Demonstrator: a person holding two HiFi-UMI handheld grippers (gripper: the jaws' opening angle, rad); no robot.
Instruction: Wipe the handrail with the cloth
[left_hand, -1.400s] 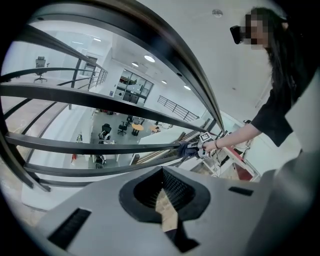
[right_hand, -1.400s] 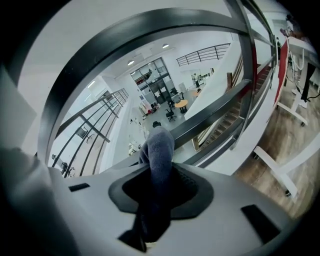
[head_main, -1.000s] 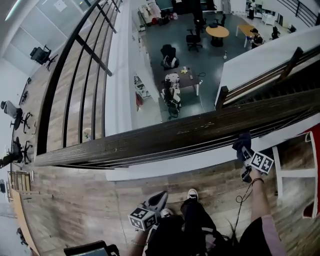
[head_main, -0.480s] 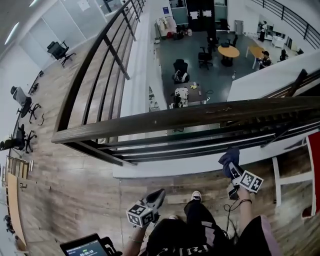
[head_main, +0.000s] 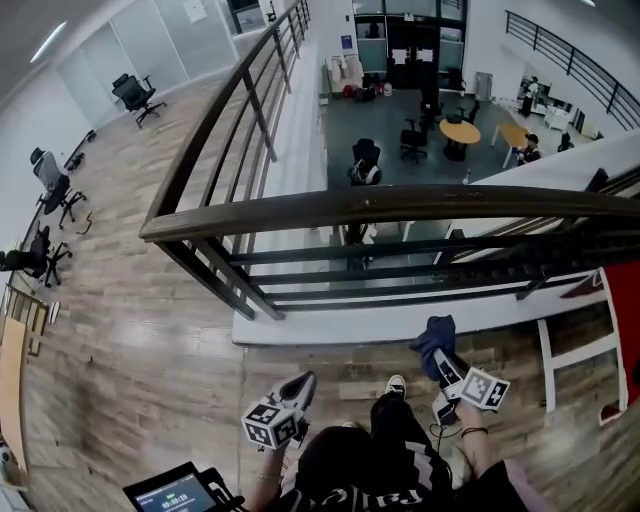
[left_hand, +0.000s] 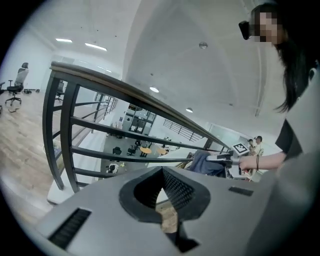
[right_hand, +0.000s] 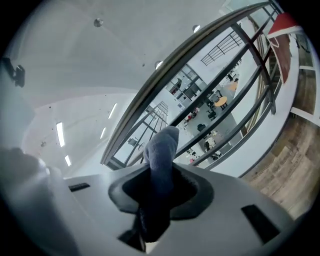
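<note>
**mezz_watcher:** Right tongs (head_main: 443, 358) are clamped on the blue cloth (head_main: 434, 334), with a good wad of it poking out past the tips. Left tongs (head_main: 299, 388) are pinched together with nothing in them, hanging low by the person's legs. The cloth isn't on the handrail (head_main: 400, 205) at all right now. It's down below rail height, well apart from it.

**railfan22:** So no wiping going on at the moment, I'd say. How would you do it?

**mezz_watcher:** I reckon lift the cloth up and over so the loose end lies flat on the rail's top face. Press lightly, then drag along in one long pass. Only the floppy bit should touch, not the hard tips. The grip looks deep enough that it shouldn't pull out.

**railfan22:** Room to move?

**mezz_watcher:** Plenty on the near side, with bare wooden floor (head_main: 150, 340) behind and to the left. At the left the rail hits a corner (head_main: 150, 232) and turns away, so a stroke probably ends there. The bars (head_main: 400, 270) underneath could snag a dangling cloth. Past the rail it's a straight drop to the lower floor (head_main: 400, 110), so a slipped cloth is gone. A white frame (head_main: 547, 365) and something red (head_main: 625, 320) crowd the right end.
</note>
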